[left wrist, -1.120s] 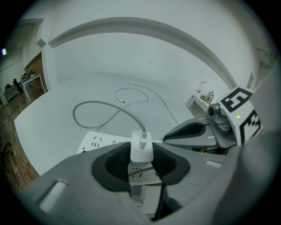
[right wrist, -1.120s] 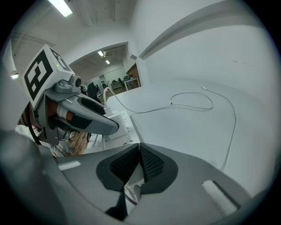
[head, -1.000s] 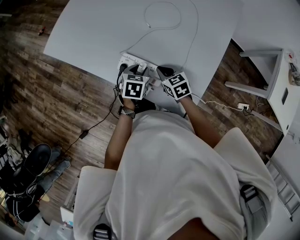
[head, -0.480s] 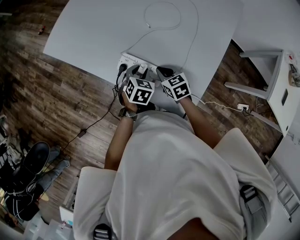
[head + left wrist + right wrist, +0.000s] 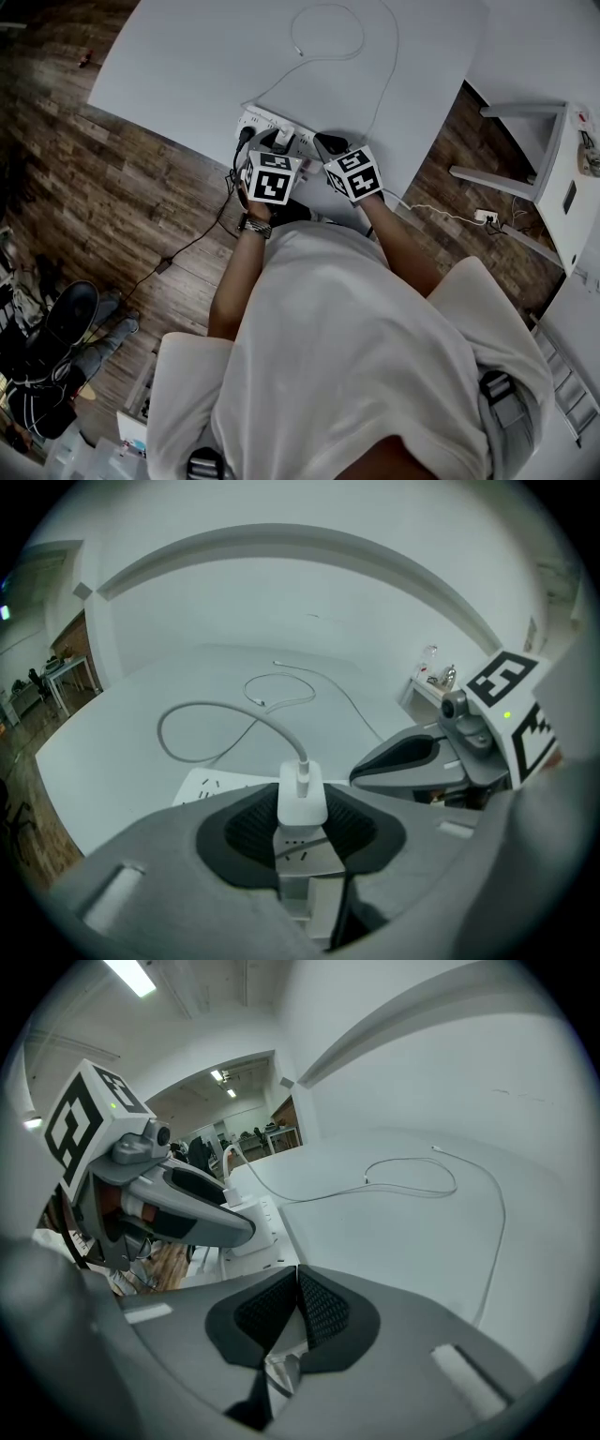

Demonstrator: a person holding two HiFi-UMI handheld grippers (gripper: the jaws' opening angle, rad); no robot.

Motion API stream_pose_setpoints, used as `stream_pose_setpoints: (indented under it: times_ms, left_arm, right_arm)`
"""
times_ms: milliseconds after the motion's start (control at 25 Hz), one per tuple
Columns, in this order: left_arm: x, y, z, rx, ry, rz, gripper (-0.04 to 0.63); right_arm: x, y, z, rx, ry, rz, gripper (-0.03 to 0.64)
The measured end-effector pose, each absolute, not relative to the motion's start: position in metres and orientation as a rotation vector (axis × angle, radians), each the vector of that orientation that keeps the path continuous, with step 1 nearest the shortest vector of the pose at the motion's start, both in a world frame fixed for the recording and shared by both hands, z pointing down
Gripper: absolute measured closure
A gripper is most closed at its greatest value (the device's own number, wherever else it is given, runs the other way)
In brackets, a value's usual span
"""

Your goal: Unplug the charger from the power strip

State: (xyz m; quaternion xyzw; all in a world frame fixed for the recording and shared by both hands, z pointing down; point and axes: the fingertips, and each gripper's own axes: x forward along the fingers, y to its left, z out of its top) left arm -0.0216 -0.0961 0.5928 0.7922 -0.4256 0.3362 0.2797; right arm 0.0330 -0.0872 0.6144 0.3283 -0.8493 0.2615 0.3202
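1. The charger [image 5: 302, 797], a small white block, was seen standing on the power strip [image 5: 255, 119]. The strip lay along the near edge of the tabletop [image 5: 187, 56], roughly midway along it. Whether the charger's pins were fully seated could not be told.
2. The left tool [image 5: 302, 829] was clenched on the charger, with one ribbed pad pressed against each flat side.
3. The charger was judged light and rigid, with a smooth plastic shell that could slip between the pads. It was probably held only by the friction of its pins. A hold low on the flat sides was judged best, with a pull straight out of the socket and never by the cable.
4. The white cable [image 5: 211, 714] was plugged into the charger's top and lay looped across the tabletop toward the far edge. It was judged soft and light enough to trail after the charger without resistance.
5. The right tool [image 5: 295, 1309] was clenched with nothing between its pads and was held just beside the left tool, over the strip's right part. Whether it pressed on the strip could not be told. The strip was judged light enough to lift with the charger unless held down.
6. A black plug [image 5: 246, 136] was set in the strip's left end, near the charger, and its cord was led over the near edge to the floor [image 5: 94, 187]. It was judged the nearest obstacle to the left tool.
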Motion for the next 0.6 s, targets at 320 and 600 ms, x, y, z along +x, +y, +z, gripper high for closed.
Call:
stream_pose_setpoints:
  times_ms: [320, 600]
  left_arm:
    - [-0.0157, -0.0937, 0.5929, 2.139, -1.158, 0.887, 0.454]
    - [-0.0224, -0.0955, 0.5930, 2.177, -1.171, 0.979, 0.456]
  right_arm:
    - [0.0390, -0.0839, 0.6156, 0.863, -2.237, 0.686, 0.614]
    - [0.0309, -0.0876, 0.6151, 0.862, -2.234, 0.684, 0.614]
